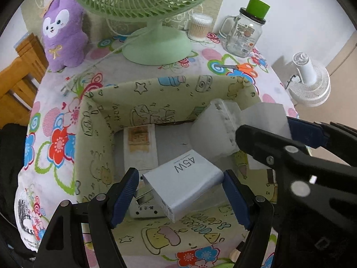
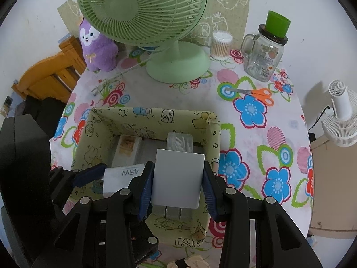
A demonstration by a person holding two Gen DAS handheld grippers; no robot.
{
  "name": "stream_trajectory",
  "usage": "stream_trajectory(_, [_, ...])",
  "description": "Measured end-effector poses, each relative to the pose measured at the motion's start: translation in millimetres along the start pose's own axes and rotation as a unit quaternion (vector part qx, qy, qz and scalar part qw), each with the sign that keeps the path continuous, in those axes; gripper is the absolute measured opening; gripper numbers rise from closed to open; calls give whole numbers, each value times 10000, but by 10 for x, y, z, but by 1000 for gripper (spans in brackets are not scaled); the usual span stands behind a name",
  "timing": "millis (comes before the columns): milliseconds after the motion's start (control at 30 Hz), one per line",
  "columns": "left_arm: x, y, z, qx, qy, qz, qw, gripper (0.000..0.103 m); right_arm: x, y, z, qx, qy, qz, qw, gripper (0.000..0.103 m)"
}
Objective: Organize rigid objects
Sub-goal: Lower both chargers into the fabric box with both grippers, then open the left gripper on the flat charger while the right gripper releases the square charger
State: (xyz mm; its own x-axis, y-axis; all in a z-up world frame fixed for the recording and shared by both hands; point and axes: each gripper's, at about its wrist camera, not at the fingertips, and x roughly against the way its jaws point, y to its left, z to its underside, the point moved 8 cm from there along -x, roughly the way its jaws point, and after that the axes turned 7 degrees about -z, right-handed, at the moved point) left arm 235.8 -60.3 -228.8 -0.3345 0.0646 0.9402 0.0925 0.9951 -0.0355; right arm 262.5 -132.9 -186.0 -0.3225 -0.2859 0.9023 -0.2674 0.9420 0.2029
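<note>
Flowery cloth covers the table [image 2: 256, 134]. On it sits a paper-lined box [image 2: 93, 134]. Above the box, the left gripper [image 1: 179, 195] squeezes a white 45W box [image 1: 185, 181]. The right gripper [image 2: 178, 187] squeezes a see-through plastic case [image 2: 178, 176] just beside it. Far behind stands a green fan [image 2: 142, 11].

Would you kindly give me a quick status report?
Left gripper shut on 45W box; right gripper shut on white case. Both over storage box. Nothing blocking.
</note>
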Motion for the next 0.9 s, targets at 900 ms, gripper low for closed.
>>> stream_trajectory(900, [252, 266, -127, -34, -189, -400, 9990, 103, -124, 219, -161, 80, -7, -179, 9998, 44])
